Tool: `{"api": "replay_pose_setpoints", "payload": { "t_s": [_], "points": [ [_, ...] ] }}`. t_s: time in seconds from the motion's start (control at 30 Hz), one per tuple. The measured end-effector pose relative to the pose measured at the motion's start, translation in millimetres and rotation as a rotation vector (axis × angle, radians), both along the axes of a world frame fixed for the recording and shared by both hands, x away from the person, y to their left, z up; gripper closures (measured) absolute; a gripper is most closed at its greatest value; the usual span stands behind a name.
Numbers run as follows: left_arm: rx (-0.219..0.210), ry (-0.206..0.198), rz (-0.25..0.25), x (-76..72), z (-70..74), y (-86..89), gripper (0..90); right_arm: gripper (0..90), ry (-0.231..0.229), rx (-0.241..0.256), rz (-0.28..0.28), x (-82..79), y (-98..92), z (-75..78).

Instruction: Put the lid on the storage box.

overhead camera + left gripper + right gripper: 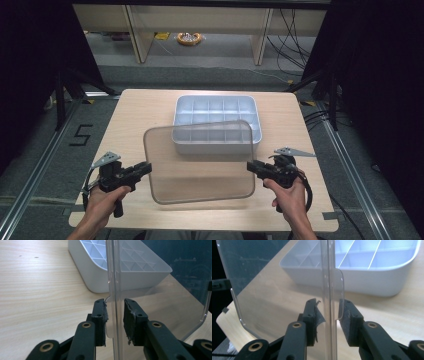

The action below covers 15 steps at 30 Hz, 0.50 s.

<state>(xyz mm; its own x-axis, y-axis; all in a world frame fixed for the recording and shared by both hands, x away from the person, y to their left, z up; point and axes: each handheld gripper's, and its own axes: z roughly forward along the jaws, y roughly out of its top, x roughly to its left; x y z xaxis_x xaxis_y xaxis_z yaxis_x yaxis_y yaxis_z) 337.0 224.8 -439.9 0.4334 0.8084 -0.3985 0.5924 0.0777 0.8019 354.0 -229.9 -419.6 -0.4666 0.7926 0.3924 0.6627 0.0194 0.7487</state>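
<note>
A clear plastic lid (200,160) with rounded corners hangs over the wooden table (135,115), its far edge overlapping the front of a white compartment box (257,120). My left gripper (148,166) is shut on the lid's left edge, my right gripper (250,166) on its right edge. In the left gripper view the lid's edge (115,277) stands upright between the pads of that gripper (115,312), with the box (90,272) beyond. In the right gripper view the lid (274,285) and its small tab sit between the pads of that gripper (328,311), before the box (374,282).
The box's several compartments look empty. Bare tabletop lies to the left, right and front of the lid. Beyond the table's far edge are desk legs, cables and a yellow roll (189,38) on the floor. Dark stands flank both sides.
</note>
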Motion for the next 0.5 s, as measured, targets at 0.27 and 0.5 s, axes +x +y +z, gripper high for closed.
{"api": "replay_pose_setpoints", "payload": {
  "t_s": [0.27,0.5],
  "points": [
    [-0.006,0.005,-0.004,22.1,8.5,-12.5,70.6,68.5,-0.027,-0.013,-0.030,18.6,-9.4,22.2],
    [-0.005,0.018,-0.010,38.0,12.3,-17.5,70.3,68.5,-0.031,-0.002,-0.055,33.1,-12.1,34.3]
  ]
}}
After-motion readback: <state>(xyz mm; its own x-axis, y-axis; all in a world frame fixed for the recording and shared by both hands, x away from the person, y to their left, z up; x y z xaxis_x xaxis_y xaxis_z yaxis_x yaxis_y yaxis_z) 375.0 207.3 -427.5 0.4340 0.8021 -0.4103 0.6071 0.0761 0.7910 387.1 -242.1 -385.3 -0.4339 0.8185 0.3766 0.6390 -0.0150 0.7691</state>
